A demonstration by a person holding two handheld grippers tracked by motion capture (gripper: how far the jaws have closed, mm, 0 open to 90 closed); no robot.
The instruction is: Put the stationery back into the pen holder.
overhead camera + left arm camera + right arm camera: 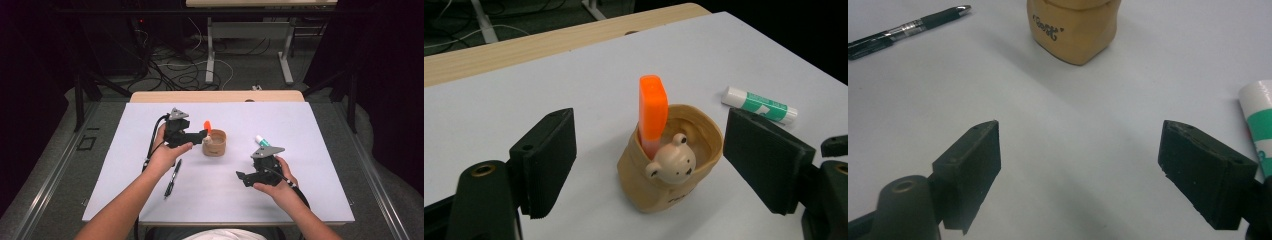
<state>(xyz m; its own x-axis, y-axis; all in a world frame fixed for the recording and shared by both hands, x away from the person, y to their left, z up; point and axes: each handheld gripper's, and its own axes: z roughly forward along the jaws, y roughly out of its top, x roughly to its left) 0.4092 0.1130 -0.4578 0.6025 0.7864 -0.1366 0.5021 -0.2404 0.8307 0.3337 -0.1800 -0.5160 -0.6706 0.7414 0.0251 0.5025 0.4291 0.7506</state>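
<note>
1 orange highlighter (pixel 653 114) already stands in the bear-faced holder (pixel 674 160), upright with its long axis vertical and its capped end pointing up, so by the look of it that item is stowed, while the glue stick (pixel 262 141) to the holder's right and the black pen (pixel 172 178) to its lower left lie outside it, flat on the white table (pixel 300 120). The left gripper (pixel 651 165) sits just left of the holder with jaws spread wide, clear of the highlighter and gripping nothing. The right gripper (pixel 1098 175), near the glue stick, is likewise wide apart and empty.
</note>
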